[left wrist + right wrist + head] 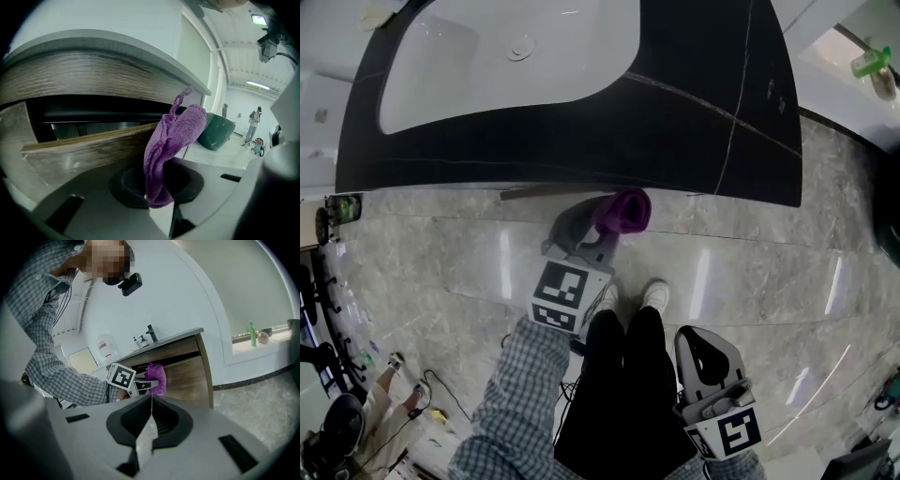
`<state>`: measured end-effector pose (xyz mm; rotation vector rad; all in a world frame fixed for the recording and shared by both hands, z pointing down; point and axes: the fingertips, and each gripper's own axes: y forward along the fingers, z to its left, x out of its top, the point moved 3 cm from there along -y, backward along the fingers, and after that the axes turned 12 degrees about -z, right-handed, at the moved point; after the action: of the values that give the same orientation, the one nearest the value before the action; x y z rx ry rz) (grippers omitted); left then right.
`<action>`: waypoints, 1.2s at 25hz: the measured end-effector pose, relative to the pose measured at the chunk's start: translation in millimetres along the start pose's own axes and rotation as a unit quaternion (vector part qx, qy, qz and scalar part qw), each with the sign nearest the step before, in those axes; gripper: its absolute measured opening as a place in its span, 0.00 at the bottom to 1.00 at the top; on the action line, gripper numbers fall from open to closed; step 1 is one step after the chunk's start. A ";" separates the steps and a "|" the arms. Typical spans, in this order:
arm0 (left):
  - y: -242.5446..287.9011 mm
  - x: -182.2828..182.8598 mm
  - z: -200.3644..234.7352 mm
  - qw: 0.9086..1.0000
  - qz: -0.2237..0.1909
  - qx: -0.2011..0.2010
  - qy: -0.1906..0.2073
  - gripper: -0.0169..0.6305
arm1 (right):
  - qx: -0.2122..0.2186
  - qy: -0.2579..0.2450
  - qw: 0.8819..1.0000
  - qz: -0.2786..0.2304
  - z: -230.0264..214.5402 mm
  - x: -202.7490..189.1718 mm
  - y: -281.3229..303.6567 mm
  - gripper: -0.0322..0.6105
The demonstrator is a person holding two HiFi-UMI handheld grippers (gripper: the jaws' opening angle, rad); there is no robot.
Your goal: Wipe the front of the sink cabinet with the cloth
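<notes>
Indoors, wood-grain sink cabinet front (187, 376) over glossy marble floor (750, 272).

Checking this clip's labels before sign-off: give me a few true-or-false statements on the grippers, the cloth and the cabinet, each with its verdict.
1. The left gripper is shut on the purple cloth. True.
2. The right gripper holds a second cloth. False: its jaws are together, empty.
3. The purple cloth lies in the sink. False: it is held up by the wooden cabinet front.
4. The right gripper is low beside the person's leg, apart from the cabinet front. True.
</notes>
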<state>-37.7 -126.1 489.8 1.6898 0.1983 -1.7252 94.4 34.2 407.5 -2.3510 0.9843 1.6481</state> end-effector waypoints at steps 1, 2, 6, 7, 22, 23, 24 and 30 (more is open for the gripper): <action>-4.3 -2.3 6.2 1.000 0.000 0.007 -0.002 0.14 | 0.003 -0.001 1.000 0.002 2.2 -0.9 2.7 0.08; -8.5 -4.5 12.3 1.000 -0.001 0.013 -0.004 0.14 | 0.006 -0.001 1.000 0.004 4.4 -2.1 5.3 0.08; -30.6 -13.0 40.4 0.999 0.000 0.046 -0.012 0.14 | 0.017 -0.005 1.000 0.010 15.4 -5.8 15.5 0.08; -36.5 -15.0 47.5 0.998 0.001 0.055 -0.014 0.14 | 0.019 -0.007 1.000 0.011 18.2 -6.5 17.7 0.08; -98.3 -32.9 117.2 0.990 0.000 0.138 -0.022 0.14 | 0.057 -0.022 0.998 0.034 56.8 -17.4 42.8 0.08; -102.7 -34.4 121.5 0.989 0.000 0.145 -0.025 0.14 | 0.058 -0.022 0.997 0.035 58.7 -17.8 43.9 0.08; -106.9 -36.3 125.9 0.988 -0.001 0.154 -0.029 0.14 | 0.060 -0.022 0.997 0.036 60.1 -18.4 44.9 0.08; -120.9 -56.1 143.4 0.975 -0.001 0.213 -0.068 0.14 | 0.067 -0.021 0.996 0.045 63.1 -24.9 46.3 0.08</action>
<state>-229.1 -96.4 518.0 1.8542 -0.2518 -1.9777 12.8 36.3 416.0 -2.2068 1.1706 1.6015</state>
